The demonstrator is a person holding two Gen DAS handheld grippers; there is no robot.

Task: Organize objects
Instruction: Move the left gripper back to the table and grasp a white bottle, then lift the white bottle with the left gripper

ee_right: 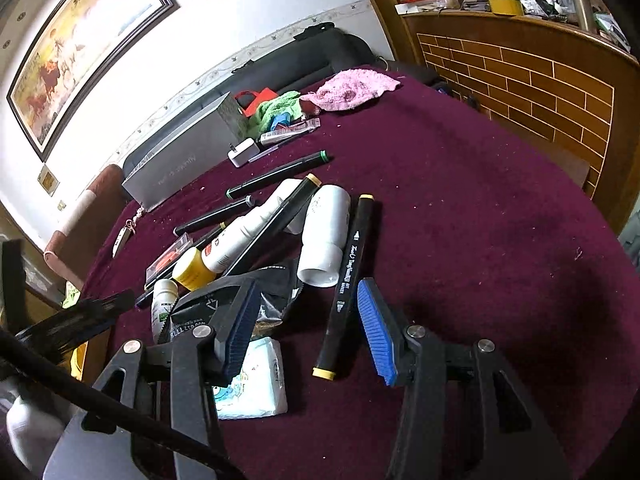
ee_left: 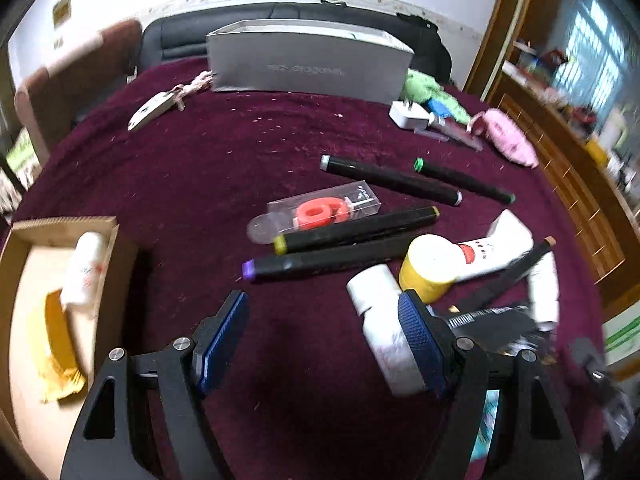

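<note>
My left gripper (ee_left: 324, 312) is open and empty above the maroon tablecloth (ee_left: 192, 184). A white bottle (ee_left: 384, 328) lies just inside its right finger. Ahead lie several black markers (ee_left: 352, 232), a clear case with a red piece (ee_left: 320, 212) and a yellow-capped tube (ee_left: 460, 260). A cardboard box (ee_left: 60, 280) at left holds a white bottle (ee_left: 86, 268) and a yellow packet (ee_left: 60, 340). My right gripper (ee_right: 312, 320) is open and empty. A yellow-ended black marker (ee_right: 348, 280) lies between its fingers, apart from both. A white bottle (ee_right: 324, 236) lies beyond.
A grey box (ee_left: 308, 64) stands at the back. A white charger (ee_left: 408, 114), green cloth (ee_left: 428, 92) and pink cloth (ee_left: 508, 138) lie back right. A tissue pack (ee_right: 256, 384) and black pouch (ee_right: 224, 304) lie by my right gripper. A brick-pattern counter (ee_right: 540, 80) is at right.
</note>
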